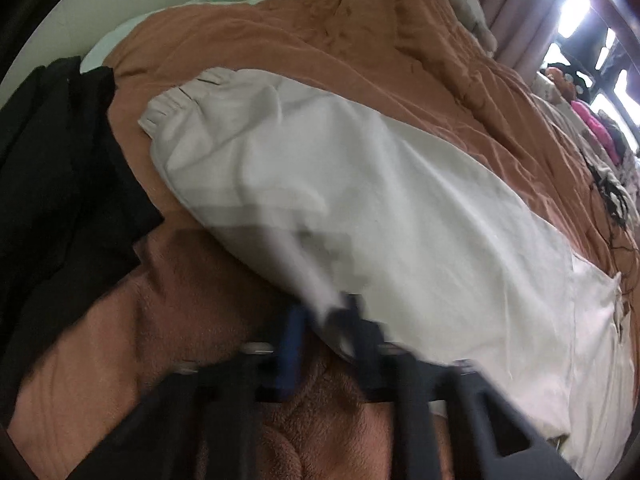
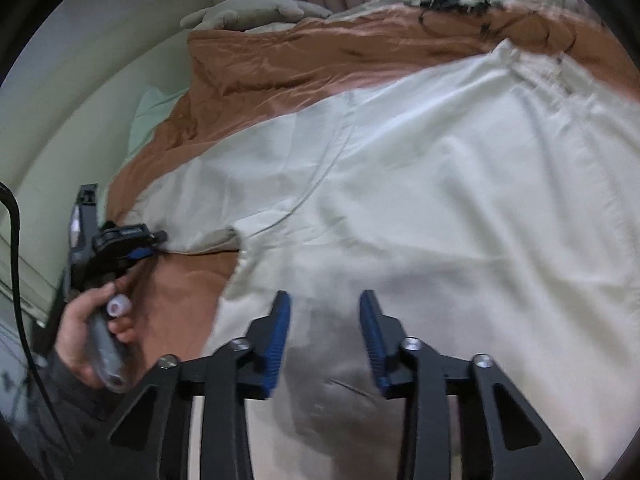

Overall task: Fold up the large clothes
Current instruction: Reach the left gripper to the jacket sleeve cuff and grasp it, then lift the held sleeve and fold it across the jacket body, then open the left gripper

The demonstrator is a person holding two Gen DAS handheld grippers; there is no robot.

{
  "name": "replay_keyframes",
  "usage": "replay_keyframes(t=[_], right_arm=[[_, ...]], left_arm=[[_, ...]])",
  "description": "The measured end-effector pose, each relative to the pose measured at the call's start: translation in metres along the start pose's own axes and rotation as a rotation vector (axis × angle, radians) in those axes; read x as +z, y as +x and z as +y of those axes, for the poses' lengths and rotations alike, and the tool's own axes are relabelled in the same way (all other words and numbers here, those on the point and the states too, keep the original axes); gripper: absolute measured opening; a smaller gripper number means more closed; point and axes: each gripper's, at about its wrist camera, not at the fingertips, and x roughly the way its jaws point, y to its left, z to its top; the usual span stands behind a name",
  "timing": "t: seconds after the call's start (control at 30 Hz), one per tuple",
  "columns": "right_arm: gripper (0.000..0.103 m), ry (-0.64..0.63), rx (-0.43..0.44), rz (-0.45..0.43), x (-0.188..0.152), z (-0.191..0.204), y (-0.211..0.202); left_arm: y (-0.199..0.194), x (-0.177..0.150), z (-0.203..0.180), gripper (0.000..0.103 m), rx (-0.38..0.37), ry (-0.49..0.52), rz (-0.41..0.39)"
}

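1. Ahead of both pairs of fingers, a pair of pale cream trousers (image 2: pixel 420 200) lies spread on a rust-brown blanket (image 1: pixel 360 40) that covers the bed; the elastic cuff (image 1: pixel 168 108) of one leg sits at the far end of the left wrist view, well beyond the left fingertips.
2. Between the left gripper (image 1: pixel 320 320) fingers there is an edge of the cream cloth — the blue pads look drawn in on it, though the frame is smeared with motion, so the grip reads as clamped on the trousers rather than proven. From the right wrist view the same gripper (image 2: pixel 148 244) sits at the trousers' edge, off to the left of the right fingers, with the person's hand (image 2: pixel 88 320) around its handle.
3. The right gripper (image 2: pixel 325 300) hovers just above the cloth with its fingers plainly apart and nothing between them; the fabric passes under and beyond the tips.
4. To the left of the left fingers a dark garment (image 1: pixel 60 180) lies heaped on the blanket, apart from the trousers.
5. My judgement of progress: early. The trousers look laid out roughly flat and one leg may already lie over the other, but no crosswise fold shows — the length remains to be brought over itself and the result tidied.
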Motion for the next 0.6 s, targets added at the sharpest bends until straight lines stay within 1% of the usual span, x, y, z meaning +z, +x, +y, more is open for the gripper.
replay_keyframes(t=[0.03, 0.1, 0.13, 0.2, 0.27, 0.3, 0.33, 0.43, 0.5, 0.6], right_arm=[[0.029, 0.017, 0.022, 0.001, 0.002, 0.001, 0.004], [0.028, 0.039, 0.062, 0.004, 0.004, 0.004, 0.011], [0.023, 0.046, 0.078, 0.009, 0.005, 0.006, 0.015], [0.018, 0.057, 0.105, 0.019, 0.007, 0.011, 0.022], [0.018, 0.077, 0.132, 0.025, 0.007, 0.014, 0.031], [0.017, 0.080, 0.140, 0.028, 0.008, 0.016, 0.035], [0.015, 0.083, 0.146, 0.025, 0.009, 0.018, 0.039], [0.014, 0.106, 0.157, 0.011, 0.015, 0.020, 0.049], [0.013, 0.132, 0.172, 0.022, 0.019, 0.021, 0.060], [0.011, 0.143, 0.194, 0.045, 0.018, 0.024, 0.077]], left_arm=[[-0.004, 0.003, 0.000, 0.006, -0.017, -0.004, -0.015], [-0.018, 0.010, -0.003, 0.005, -0.052, 0.009, -0.055], [-0.032, 0.015, -0.006, 0.005, -0.081, 0.028, -0.091], [-0.051, 0.022, -0.009, 0.004, -0.125, 0.057, -0.139], [-0.072, 0.030, -0.018, 0.004, -0.155, 0.097, -0.177], [-0.085, 0.034, -0.023, 0.004, -0.184, 0.120, -0.194], [-0.093, 0.036, -0.027, 0.003, -0.201, 0.134, -0.205], [-0.117, 0.043, -0.044, 0.003, -0.233, 0.185, -0.238], [-0.126, 0.045, -0.051, 0.003, -0.245, 0.210, -0.244], [-0.138, 0.047, -0.064, 0.003, -0.284, 0.239, -0.250]])
